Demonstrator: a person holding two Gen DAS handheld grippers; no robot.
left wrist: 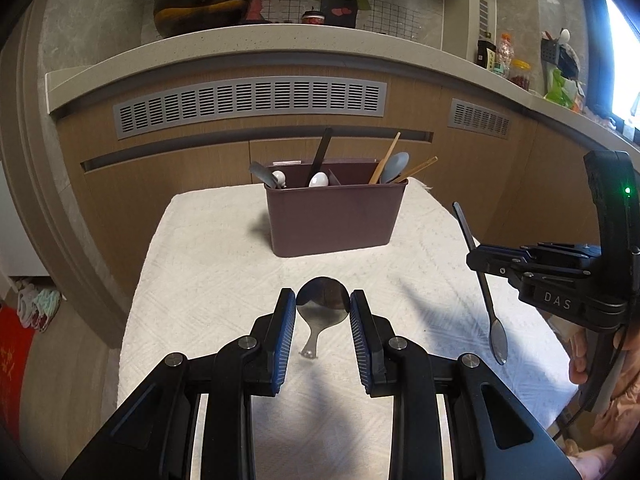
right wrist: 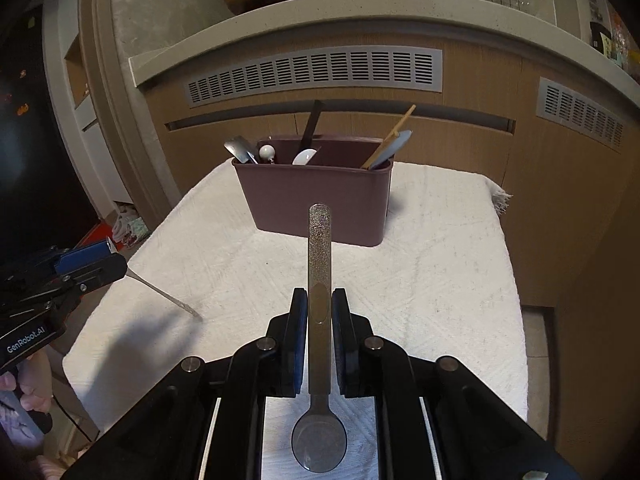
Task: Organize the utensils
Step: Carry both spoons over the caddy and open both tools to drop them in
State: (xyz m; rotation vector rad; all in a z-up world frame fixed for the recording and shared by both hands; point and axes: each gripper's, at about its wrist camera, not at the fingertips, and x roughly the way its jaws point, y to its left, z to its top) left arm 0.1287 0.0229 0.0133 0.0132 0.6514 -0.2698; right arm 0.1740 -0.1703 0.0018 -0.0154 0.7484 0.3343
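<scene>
My left gripper (left wrist: 322, 300) is shut on a wide-bowled metal spoon (left wrist: 322, 304), pinched by its bowl, handle hanging down to the white cloth. The same spoon's handle (right wrist: 166, 294) sticks out of the left gripper in the right wrist view. My right gripper (right wrist: 320, 300) is shut on a long dark spoon (right wrist: 319, 264), handle pointing forward, bowl back under the camera. It also shows in the left wrist view (left wrist: 486, 288), bowl down. A maroon utensil caddy (left wrist: 334, 216) (right wrist: 316, 200) stands at the cloth's far end, holding several spoons, chopsticks and a black handle.
A white cloth (left wrist: 208, 280) (right wrist: 440, 272) covers the small table. Wooden cabinets with grey vent grilles (left wrist: 250, 104) stand behind it. A stone counter (left wrist: 280, 40) above carries a pan (left wrist: 200, 4), jars and bottles.
</scene>
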